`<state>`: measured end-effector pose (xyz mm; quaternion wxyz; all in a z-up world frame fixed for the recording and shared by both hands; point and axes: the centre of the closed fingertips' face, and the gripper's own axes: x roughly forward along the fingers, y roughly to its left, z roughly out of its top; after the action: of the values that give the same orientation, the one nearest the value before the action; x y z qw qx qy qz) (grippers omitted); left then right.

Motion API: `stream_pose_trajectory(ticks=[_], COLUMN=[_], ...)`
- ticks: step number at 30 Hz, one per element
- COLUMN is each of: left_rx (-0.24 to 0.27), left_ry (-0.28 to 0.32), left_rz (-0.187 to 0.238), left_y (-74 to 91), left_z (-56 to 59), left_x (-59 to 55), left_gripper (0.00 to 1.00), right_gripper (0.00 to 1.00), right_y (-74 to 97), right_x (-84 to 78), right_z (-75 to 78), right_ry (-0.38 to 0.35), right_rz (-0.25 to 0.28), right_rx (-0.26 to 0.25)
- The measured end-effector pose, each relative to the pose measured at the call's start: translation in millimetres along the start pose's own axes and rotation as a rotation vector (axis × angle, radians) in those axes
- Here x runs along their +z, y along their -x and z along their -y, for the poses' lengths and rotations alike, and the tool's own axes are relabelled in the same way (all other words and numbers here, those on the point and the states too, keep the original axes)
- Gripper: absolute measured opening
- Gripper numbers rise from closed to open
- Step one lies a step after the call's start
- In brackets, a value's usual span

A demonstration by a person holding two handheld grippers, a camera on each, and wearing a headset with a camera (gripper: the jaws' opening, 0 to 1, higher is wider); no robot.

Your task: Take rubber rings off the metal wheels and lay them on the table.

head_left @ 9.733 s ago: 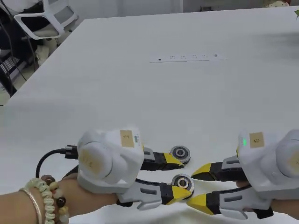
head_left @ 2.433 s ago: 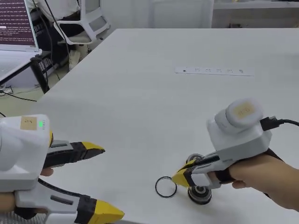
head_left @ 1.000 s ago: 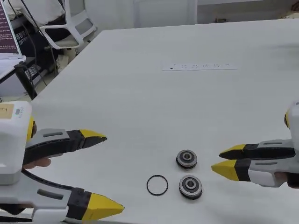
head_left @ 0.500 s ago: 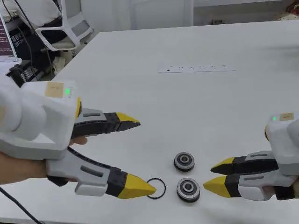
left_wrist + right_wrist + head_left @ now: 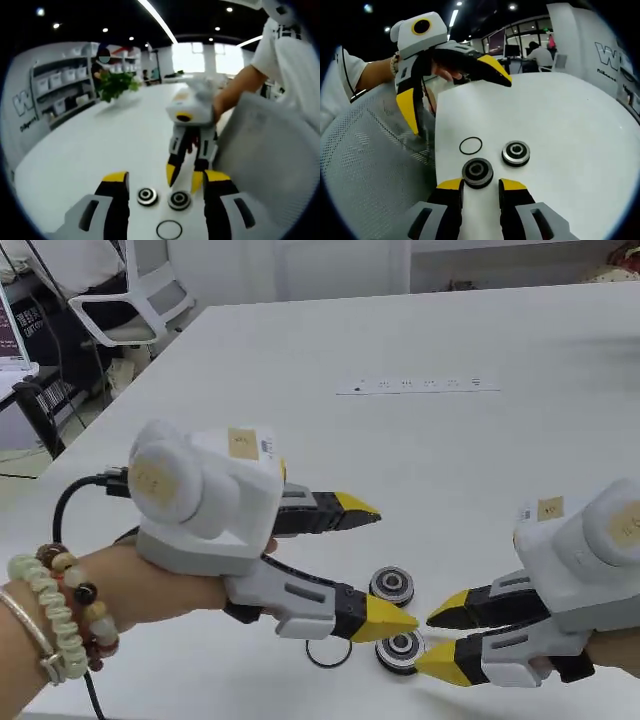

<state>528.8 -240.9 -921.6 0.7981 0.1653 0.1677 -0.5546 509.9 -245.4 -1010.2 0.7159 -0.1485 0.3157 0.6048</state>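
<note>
On the near part of the white tabletop (image 5: 300,420): two small round metal wheels lying flat, bores facing up, with no long axis to speak of. The farther wheel (image 5: 391,586) and the nearer wheel (image 5: 400,650) sit just beside each other with a slight gap. The nearer wheel shows a darker outer band in the right gripper view. A thin black rubber ring (image 5: 470,145) lies loose and flat on the table, just beside the nearer wheel; in the head view the left gripper's lower jaw partly hides it. Surroundings: a flush row of sockets (image 5: 415,385) well beyond the wheels and a white chair (image 5: 120,300) past the far corner. The left gripper (image 5: 380,566) reaches in from the left above the table, jaws spread wide and holding nothing, lower jaw over the ring and wheels. The hand behind it wears bead bracelets (image 5: 60,610), and a black cable (image 5: 75,500) loops from its rear. The right gripper (image 5: 435,640) is low at the right, jaws a little apart and empty, tips aimed at the nearer wheel just ahead of them; contact cannot be told.
</note>
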Motion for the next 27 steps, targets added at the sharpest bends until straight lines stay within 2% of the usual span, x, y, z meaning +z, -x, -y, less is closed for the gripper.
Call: stream_pose_trajectory(ticks=[4, 11, 12, 15, 21, 22, 25, 26, 27], left_rx=[0.015, -0.021, -0.032, -0.045, -0.049, -0.051, -0.055, -0.070, -0.069], left_ry=[-0.038, -0.010, -0.022, -0.044, 0.003, 0.016, 0.016, -0.002, 0.011], left_rz=[-0.041, -0.093, -0.121, -0.164, -0.189, -0.170, -0.177, -0.182, -0.176], left_y=[-10.6, -22.3, -24.4, -27.5, -32.9, -33.2, -31.9, -32.1, -31.9], left_z=[2.1, 12.7, 15.3, 18.1, 18.5, 19.6, 20.6, 23.1, 24.0], left_x=[-13.8, -40.3, -48.3, -61.6, -71.6, -68.8, -70.3, -71.5, -71.2], left_gripper=[0.51, 0.40, 0.37, 0.32, 0.24, 0.23, 0.18, 0.16, 0.15], right_gripper=[0.24, 0.18, 0.18, 0.18, 0.15, 0.14, 0.12, 0.12, 0.12], right_y=[-3.6, -7.8, -8.0, -7.9, -6.7, -6.4, -5.9, -6.0, -6.1], right_x=[-3.5, -9.6, -8.8, -8.9, -10.7, -11.0, -11.2, -11.1, -11.1], right_z=[-0.3, -4.6, -4.1, -3.3, -3.0, -3.2, -2.9, -2.7, -2.7], right_ry=[0.008, 0.017, 0.015, 0.012, 0.031, 0.031, 0.035, 0.038, 0.041], right_rz=[-0.010, -0.008, -0.004, 0.003, 0.014, 0.016, 0.020, 0.021, 0.021], right_rx=[0.000, -0.004, -0.005, -0.008, -0.021, -0.021, -0.024, -0.025, -0.025])
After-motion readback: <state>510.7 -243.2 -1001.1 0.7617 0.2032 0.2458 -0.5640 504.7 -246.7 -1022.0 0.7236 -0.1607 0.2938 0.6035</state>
